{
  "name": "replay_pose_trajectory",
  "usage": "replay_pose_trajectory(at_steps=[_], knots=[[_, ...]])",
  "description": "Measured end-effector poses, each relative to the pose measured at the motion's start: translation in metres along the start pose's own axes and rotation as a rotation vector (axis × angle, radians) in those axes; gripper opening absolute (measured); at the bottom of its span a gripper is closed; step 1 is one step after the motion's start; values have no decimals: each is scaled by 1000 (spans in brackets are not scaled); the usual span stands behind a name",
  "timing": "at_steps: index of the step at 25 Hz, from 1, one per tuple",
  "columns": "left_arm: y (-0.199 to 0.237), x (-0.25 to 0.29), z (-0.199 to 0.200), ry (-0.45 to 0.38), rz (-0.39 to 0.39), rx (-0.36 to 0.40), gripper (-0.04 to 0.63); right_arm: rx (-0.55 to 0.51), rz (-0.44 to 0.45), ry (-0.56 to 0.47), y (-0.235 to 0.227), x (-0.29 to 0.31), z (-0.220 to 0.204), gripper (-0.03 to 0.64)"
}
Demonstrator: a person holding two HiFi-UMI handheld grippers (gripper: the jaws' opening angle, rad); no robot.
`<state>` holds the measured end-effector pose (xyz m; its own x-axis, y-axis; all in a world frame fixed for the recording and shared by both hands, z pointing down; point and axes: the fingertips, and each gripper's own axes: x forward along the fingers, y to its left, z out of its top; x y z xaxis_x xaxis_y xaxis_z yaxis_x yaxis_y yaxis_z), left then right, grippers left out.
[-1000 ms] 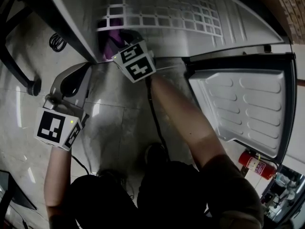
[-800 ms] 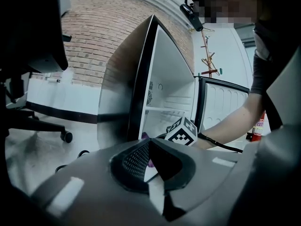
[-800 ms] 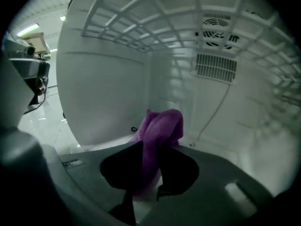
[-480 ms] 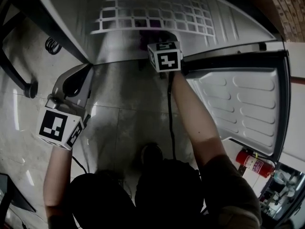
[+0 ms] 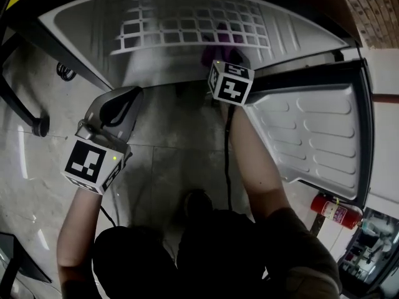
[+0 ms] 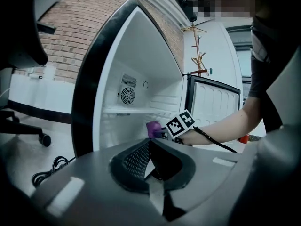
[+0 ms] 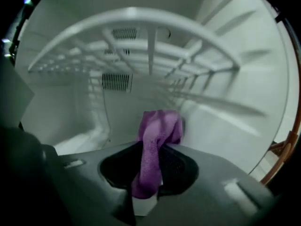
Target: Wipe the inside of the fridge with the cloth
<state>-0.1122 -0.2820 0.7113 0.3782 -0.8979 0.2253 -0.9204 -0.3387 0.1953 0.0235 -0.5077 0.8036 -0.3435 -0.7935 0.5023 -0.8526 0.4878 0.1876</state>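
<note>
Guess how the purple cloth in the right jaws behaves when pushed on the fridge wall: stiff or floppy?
Probably floppy: the purple cloth bunches and droops over the right gripper, whose jaws pinch it. Likely light, since one narrow pinch holds it up. Against the fridge wall it should crumple.

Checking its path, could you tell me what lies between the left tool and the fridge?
Bare floor tiles alone separate left tool and fridge, per the head view.

Red fire extinguisher (image 5: pixel 335 212), coiled cable (image 5: pixel 64 71), chair base (image 5: pixel 31 114), brick wall (image 5: pixel 369 10)
</note>
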Motion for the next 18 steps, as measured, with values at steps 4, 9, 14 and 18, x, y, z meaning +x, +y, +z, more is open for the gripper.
replay_pose_trajectory(at_steps=[4,9,14,18], knots=[[-10,5,12,-24,-30,13,17,135,-8,-158,-4,-20,44,80],[-16,6,7,-12,-44,6,17,253,-74,-137,-25,-18,44,80],[-17,4,-11,12,-53,17,17,319,-111,-51,-29,-14,15,78],[-16,2,-21,18,-39,-10,17,353,-120,34,-28,-9,-16,78]])
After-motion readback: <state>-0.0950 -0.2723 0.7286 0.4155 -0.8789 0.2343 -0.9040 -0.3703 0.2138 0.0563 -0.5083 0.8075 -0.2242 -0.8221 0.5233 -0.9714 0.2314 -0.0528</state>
